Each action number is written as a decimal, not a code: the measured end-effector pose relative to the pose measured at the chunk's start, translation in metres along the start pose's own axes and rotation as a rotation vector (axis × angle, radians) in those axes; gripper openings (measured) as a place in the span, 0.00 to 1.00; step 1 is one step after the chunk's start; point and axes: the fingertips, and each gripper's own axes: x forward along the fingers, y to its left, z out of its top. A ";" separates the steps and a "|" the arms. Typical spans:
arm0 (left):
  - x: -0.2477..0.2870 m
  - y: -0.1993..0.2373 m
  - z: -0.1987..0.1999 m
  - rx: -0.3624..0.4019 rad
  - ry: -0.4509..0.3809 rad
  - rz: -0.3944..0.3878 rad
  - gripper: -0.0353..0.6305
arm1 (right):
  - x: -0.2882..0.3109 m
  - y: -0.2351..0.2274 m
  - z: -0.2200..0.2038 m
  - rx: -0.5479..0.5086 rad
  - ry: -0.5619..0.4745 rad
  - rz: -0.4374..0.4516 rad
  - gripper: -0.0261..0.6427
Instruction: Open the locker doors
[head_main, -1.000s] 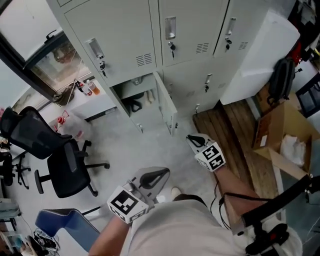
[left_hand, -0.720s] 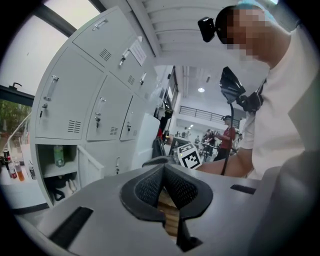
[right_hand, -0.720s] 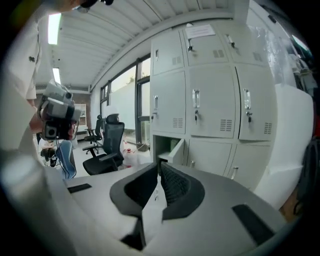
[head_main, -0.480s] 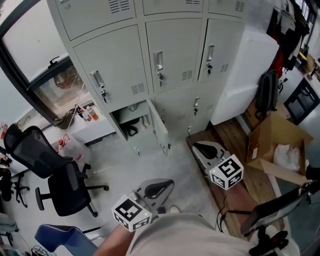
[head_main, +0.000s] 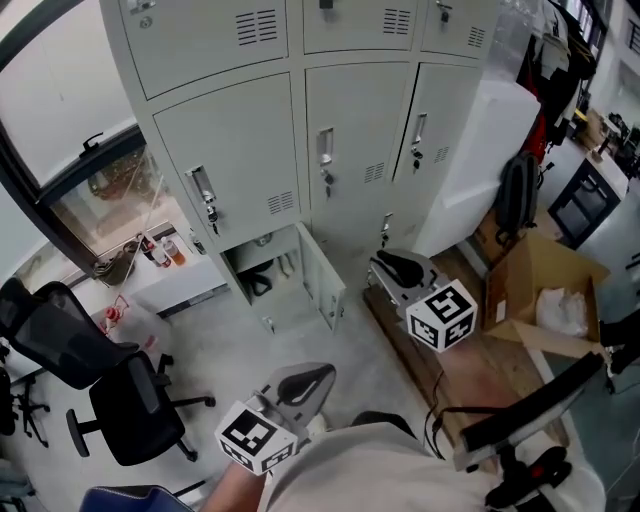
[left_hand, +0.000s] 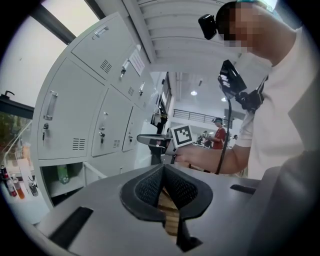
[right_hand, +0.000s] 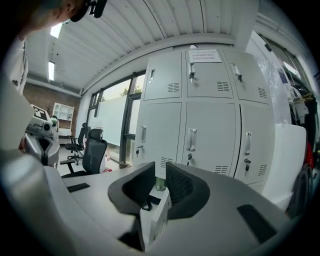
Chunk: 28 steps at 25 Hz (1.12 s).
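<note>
The grey lockers (head_main: 300, 110) stand ahead; the bottom-left door (head_main: 328, 277) hangs open, showing its compartment (head_main: 262, 272). The middle-row doors with handles (head_main: 325, 150) are closed. My right gripper (head_main: 393, 268) is raised in front of the lower right lockers, apart from them. Its jaws have just opened a little, leaving a narrow slit (right_hand: 160, 167) with nothing in it. Low and near my body, my left gripper (head_main: 305, 385) is shut and empty, its pads meeting (left_hand: 163, 167). In the left gripper view the right gripper (left_hand: 150, 138) shows beyond it.
A black office chair (head_main: 110, 390) stands at the left by the window, with bottles (head_main: 160, 248) on a low ledge. Right of the lockers are a white cabinet (head_main: 485, 150), a hanging black bag (head_main: 515, 205), an open cardboard box (head_main: 545, 290) and wooden boards (head_main: 460, 350).
Both grippers have risen, the right one much more, and it now looms larger near the lockers' lower right. The head view has tilted up, showing the upper locker row.
</note>
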 end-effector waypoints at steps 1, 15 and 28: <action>-0.005 0.004 -0.003 -0.001 0.002 0.004 0.07 | 0.008 -0.001 0.005 -0.006 -0.007 -0.010 0.08; -0.011 0.066 0.004 -0.031 -0.011 0.108 0.07 | 0.141 -0.070 0.041 -0.019 -0.041 -0.046 0.20; 0.033 0.105 0.021 -0.067 -0.030 0.224 0.07 | 0.231 -0.125 0.059 0.007 -0.068 -0.004 0.28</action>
